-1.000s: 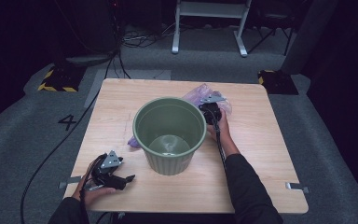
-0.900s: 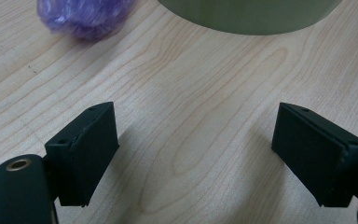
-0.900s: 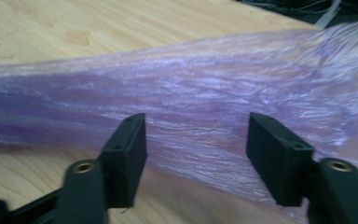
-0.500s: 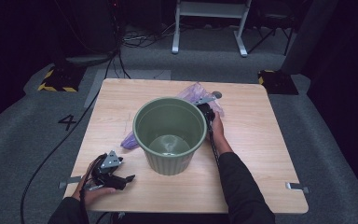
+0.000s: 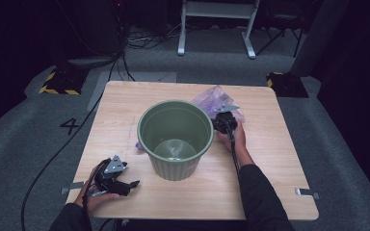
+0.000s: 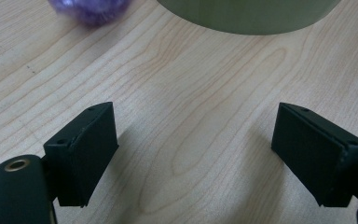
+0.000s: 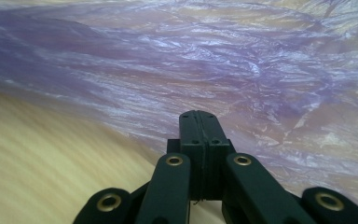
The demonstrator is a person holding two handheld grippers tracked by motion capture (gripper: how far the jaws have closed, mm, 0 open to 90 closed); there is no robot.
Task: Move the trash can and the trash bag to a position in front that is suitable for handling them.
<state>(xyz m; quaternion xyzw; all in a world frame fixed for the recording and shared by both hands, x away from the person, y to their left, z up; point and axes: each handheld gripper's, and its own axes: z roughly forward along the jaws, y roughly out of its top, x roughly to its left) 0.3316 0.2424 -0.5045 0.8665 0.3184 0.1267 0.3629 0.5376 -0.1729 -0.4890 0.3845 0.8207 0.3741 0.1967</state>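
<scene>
A green ribbed bin (image 5: 176, 139) stands upright in the middle of the wooden table (image 5: 279, 163), and its base (image 6: 247, 14) appears ahead in the left gripper view. A crumpled purple plastic bag (image 5: 212, 98) lies behind and to the right of it. A bit of purple bag (image 5: 138, 144) pokes out at the bin's left foot and also shows as a purple lump (image 6: 91, 9). My right gripper (image 5: 220, 122) sits against the bin's right side, jaws shut at the bag's near edge (image 7: 198, 116); the bag (image 7: 242, 70) spreads beyond it. My left gripper (image 5: 125, 185) rests at the front left, open (image 6: 196, 135) over bare wood.
The table stands on grey carpet, with metal brackets (image 5: 308, 193) at its front edge. Behind it are a white metal stand (image 5: 217, 24), floor cables (image 5: 144, 41) and yellow-black striped blocks (image 5: 58, 83).
My right gripper has slid a little nearer along the bin's right side. A purple bit of bag has come into view at the bin's left foot. The left gripper stays put.
</scene>
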